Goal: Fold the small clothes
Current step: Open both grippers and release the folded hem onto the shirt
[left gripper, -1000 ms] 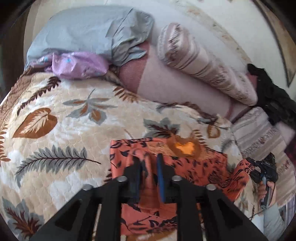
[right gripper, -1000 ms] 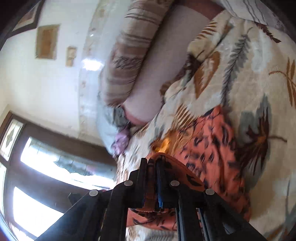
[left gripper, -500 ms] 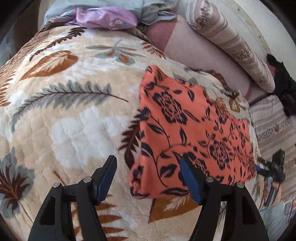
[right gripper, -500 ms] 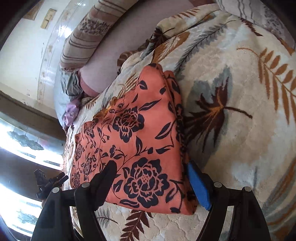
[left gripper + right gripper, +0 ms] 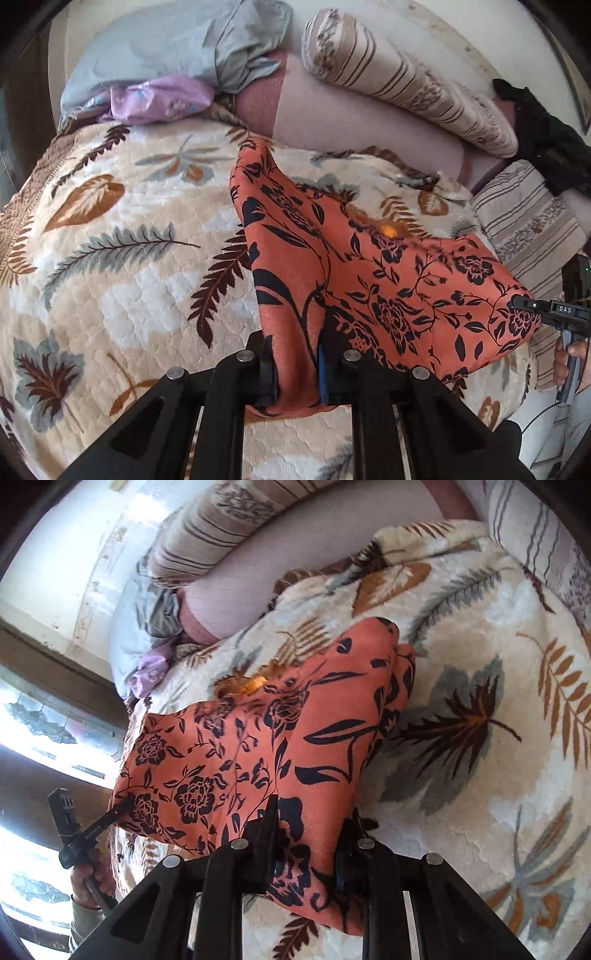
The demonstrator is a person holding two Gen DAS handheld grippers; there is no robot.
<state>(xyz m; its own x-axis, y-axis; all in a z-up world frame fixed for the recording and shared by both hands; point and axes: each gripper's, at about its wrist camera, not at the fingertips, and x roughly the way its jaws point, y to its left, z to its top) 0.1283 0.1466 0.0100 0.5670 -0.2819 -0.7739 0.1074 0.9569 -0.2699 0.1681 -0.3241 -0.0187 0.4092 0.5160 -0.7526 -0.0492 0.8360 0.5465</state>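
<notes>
**Two grippers pinch an orange floral garment on a bed**

An orange garment [image 5: 369,280] with a black flower print lies on a cream blanket [image 5: 110,266] patterned with leaves. The left gripper [image 5: 296,373] is closing on the near left corner, cloth bunched between its jaws. The right gripper [image 5: 306,849] is closing on the near right corner, cloth likewise between its jaws. Both corners are lifted slightly. Striped pillows [image 5: 399,81] lie behind.

The cloth's [image 5: 388,288] near corner is hidden between the left gripper's [image 5: 295,369] closing jaws, its other corner inside the right gripper [image 5: 306,849], closing too. A bright orange spot [image 5: 388,230] is too blurred to name (likewise the fuzzy far hem). The person's hand [image 5: 570,360] is cut off at the frame edge.
</notes>
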